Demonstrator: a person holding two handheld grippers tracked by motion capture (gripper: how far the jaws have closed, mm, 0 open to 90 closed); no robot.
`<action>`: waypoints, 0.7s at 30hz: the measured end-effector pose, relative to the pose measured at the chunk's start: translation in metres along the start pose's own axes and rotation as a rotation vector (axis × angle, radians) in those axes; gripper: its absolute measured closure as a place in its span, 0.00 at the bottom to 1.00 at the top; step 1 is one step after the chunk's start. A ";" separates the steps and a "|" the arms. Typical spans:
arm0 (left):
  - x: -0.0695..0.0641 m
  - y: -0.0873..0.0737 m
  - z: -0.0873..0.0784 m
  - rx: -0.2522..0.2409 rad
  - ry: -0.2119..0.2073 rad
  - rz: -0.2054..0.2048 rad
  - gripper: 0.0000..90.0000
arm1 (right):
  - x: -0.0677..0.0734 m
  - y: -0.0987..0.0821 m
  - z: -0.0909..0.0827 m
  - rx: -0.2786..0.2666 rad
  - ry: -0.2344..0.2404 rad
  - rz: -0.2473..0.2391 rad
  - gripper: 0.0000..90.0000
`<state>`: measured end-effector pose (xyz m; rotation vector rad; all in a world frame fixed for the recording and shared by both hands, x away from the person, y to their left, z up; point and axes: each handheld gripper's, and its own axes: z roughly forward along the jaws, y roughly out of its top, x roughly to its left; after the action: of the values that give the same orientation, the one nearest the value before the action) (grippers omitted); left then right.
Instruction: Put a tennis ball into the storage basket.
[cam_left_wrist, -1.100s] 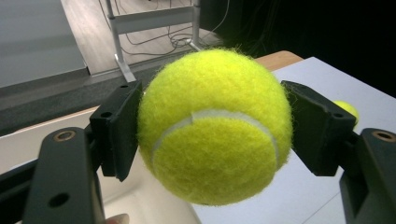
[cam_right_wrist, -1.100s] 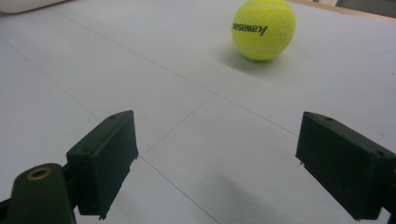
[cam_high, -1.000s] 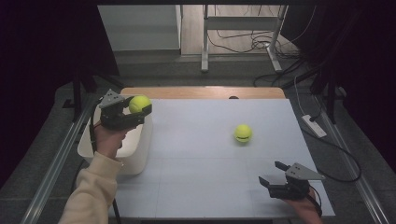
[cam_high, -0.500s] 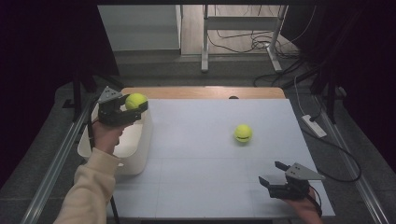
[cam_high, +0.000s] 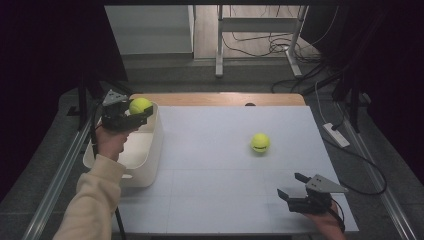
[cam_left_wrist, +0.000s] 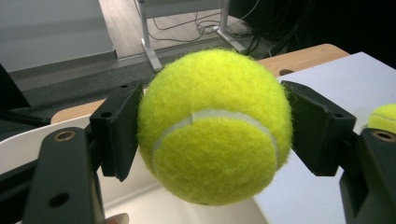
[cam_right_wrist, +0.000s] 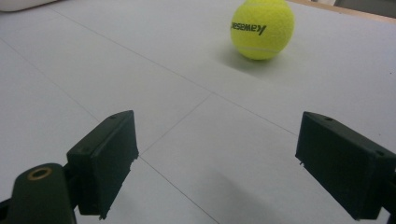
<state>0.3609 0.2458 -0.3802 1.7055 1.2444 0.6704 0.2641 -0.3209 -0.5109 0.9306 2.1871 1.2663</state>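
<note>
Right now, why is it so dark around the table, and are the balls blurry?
High view: light falls on the white table, its surroundings nearly black. Left gripper view: the held ball is sharp and fuzzy, the floor behind soft. Right gripper view: the other ball is crisp, with a faint shadow beneath.

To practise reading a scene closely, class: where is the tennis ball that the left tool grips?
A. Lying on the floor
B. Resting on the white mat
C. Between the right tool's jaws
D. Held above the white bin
D: the left tool is shut on a ball over the far end of the bin; its own view shows both pads pressed on the ball's sides.
</note>
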 end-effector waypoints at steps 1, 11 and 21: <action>0.001 0.000 0.000 0.003 0.004 -0.002 0.30 | 0.000 0.000 0.000 -0.001 0.000 0.000 0.14; 0.010 0.001 0.004 0.024 0.034 -0.008 0.30 | 0.000 0.000 0.000 0.002 -0.001 0.002 0.14; 0.022 0.001 0.009 0.046 0.061 -0.031 0.30 | 0.000 0.000 0.001 0.000 -0.001 0.003 0.14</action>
<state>0.3766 0.2628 -0.3847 1.7114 1.3353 0.6839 0.2646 -0.3206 -0.5112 0.9348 2.1858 1.2672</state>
